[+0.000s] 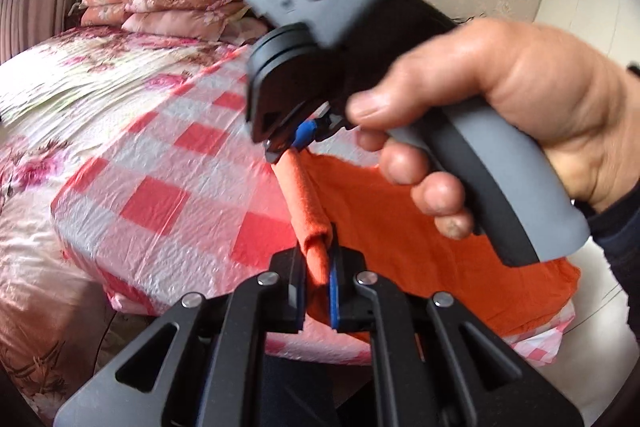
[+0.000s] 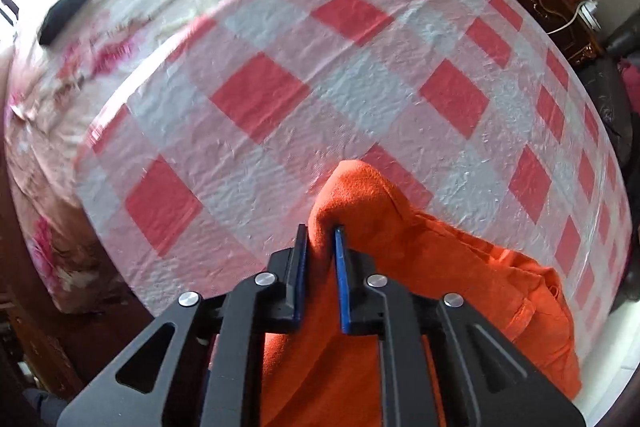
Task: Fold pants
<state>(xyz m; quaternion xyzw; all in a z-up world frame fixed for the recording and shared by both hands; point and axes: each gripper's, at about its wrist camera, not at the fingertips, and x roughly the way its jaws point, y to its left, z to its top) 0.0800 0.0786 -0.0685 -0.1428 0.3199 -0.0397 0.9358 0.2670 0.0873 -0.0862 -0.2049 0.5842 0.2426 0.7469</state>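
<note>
Left gripper [image 1: 318, 247] fingers clamp orange pants [image 1: 420, 227]; right gripper [image 2: 320, 233] likewise; only left view shows hand [image 1: 500, 115].

Blurred right gripper [image 1: 298, 143] head; orange pants [image 2: 420, 267] hidden beneath the linkage.

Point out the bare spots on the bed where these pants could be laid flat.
The checkered sheet lies bare ahead of the orange pants. The floral quilt is free up to the stacked pillows. A dark object sits on the quilt's far edge. It is crowded only at the pants.
</note>
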